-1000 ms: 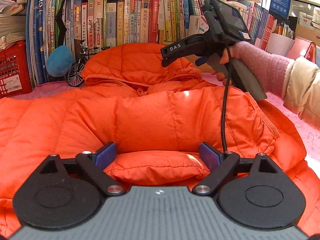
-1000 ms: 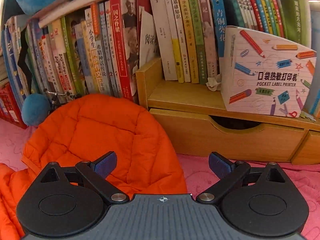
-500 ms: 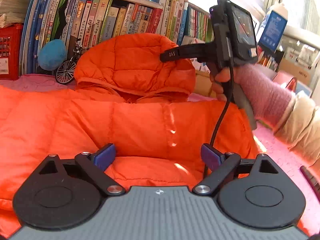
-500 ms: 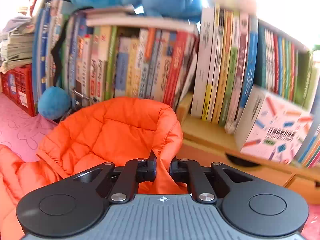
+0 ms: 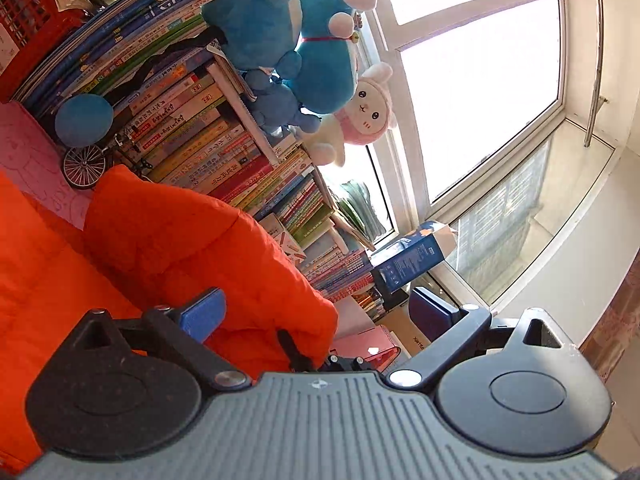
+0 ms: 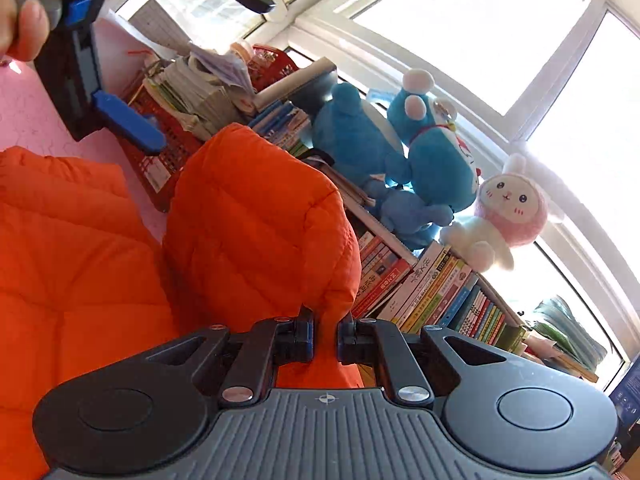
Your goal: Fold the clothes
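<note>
Orange jacket hood pinched inside the closed right claw.

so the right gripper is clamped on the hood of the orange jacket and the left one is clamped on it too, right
Not quite. In the right wrist view the right gripper is indeed shut on the hood of the orange jacket. But the left wrist view shows the left gripper with its jaws wide apart and opening, pressing on nothing; the orange fabric only lies between them.
</note>
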Available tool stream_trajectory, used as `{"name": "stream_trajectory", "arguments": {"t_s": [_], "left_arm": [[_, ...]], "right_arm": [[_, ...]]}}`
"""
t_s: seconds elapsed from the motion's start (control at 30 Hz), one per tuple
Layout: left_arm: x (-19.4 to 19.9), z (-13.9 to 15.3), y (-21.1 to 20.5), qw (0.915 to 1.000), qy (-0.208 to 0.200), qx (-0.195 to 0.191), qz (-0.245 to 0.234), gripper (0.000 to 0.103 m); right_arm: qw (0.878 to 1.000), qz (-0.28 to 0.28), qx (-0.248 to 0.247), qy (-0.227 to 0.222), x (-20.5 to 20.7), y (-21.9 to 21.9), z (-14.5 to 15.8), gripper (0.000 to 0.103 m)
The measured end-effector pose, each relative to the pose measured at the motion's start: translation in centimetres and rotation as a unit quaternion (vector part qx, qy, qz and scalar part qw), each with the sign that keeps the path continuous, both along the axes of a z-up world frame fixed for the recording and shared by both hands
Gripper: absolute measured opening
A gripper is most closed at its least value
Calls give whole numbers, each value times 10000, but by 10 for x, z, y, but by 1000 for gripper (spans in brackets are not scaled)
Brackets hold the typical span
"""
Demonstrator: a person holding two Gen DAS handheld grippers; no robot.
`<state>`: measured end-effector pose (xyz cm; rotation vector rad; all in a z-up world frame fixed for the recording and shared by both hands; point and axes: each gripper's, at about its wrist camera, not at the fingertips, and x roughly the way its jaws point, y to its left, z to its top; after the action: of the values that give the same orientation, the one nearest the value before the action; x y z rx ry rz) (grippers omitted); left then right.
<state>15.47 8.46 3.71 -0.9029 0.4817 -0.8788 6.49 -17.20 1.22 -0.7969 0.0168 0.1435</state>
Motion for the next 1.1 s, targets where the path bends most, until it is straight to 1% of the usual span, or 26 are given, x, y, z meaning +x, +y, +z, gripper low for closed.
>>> {"name": "stream_trajectory", "arguments": {"t_s": [0.13, 0.2, 0.27, 0.3, 0.33, 0.37, 0.4, 0.43, 0.47, 0.5, 0.57, 0.6, 0.63, 0.67, 0.7, 0.73, 0.77, 0.8, 0.9, 0.93, 0.97, 1.0, 1.03, 1.1], "left_arm": [[17, -6, -12, 9974, 653, 306, -34, 101], [24, -18, -22, 9948, 972, 280, -114, 103], [32, -27, -31, 9919, 1243, 233, -111, 103], [34, -30, -36, 9907, 1341, 204, -65, 101], [37, -32, -40, 9892, 1451, 205, 9, 97], [39, -33, -44, 9872, 1574, 237, 112, 81], [40, -34, -49, 9852, 1684, 269, 169, 60], [42, -36, -53, 9834, 1780, 302, 177, 51], [42, -37, -56, 9823, 1839, 317, 165, 41], [41, -37, -58, 9823, 1840, 318, 145, 36], [38, -34, -60, 9834, 1764, 377, 172, 30], [37, -32, -60, 9840, 1724, 399, 199, 27], [36, -30, -60, 9846, 1687, 406, 232, 26], [35, -28, -60, 9851, 1650, 412, 265, 24], [35, -26, -60, 9853, 1634, 411, 293, 23], [36, -24, -61, 9850, 1649, 405, 315, 22], [38, -23, -61, 9845, 1675, 397, 333, 21], [38, -23, -62, 9841, 1698, 380, 349, 20], [40, -20, -62, 9837, 1727, 297, 396, 18], [40, -18, -63, 9840, 1717, 265, 397, 18], [41, -16, -64, 9844, 1701, 229, 397, 18], [41, -14, -65, 9847, 1686, 197, 396, 18], [42, -12, -66, 9850, 1672, 166, 393, 18], [41, -7, -67, 9859, 1623, 126, 379, 18]], "right_arm": [[9991, 113, -406, -87, -16, 5, -15, 12], [9980, 206, -575, -144, -23, 6, -19, 12], [9965, 304, -752, -205, -30, 8, -24, 12], [9957, 347, -830, -229, -33, 9, -27, 12], [9947, 401, -913, -243, -37, 11, -31, 12], [9940, 437, -979, -220, -41, 11, -34, 12], [9934, 460, -1033, -178, -44, 12, -37, 12], [9951, 417, -892, -77, -46, 9, -35, 12], [9973, 337, -646, 57, -48, 5, -32, 13], [9987, 257, -398, 191, -50, 0, -28, 16], [9989, 96, 97, 458, -54, -8, -20, 18], [9977, 15, 345, 591, -56, -13, -17, 22], [9929, -66, 774, 902, -54, -21, -14, 25], [9828, -148, 1299, 1305, -51, -31, -12, 25], [9682, -229, 1819, 1703, -48, -42, -11, 27], [9492, -309, 2329, 2092, -44, -52, -9, 27], [9259, -388, 2830, 2472, -41, -62, -7, 27], [9136, -472, 3057, 2640, -37, -67, -8, 27], [8984, -734, 3300, 2803, -26, -73, -17, 26], [8930, -821, 3380, 2857, -23, -75, -19, 24], [9000, -914, 3233, 2777, -16, -75, -21, 24], [9130, -1010, 2960, 2621, -7, -74, -21, 24], [9169, -1143, 2879, 2516, 1, -75, -21, 24], [9153, -1450, 2925, 2361, 16, -82, -22, 24]]}}
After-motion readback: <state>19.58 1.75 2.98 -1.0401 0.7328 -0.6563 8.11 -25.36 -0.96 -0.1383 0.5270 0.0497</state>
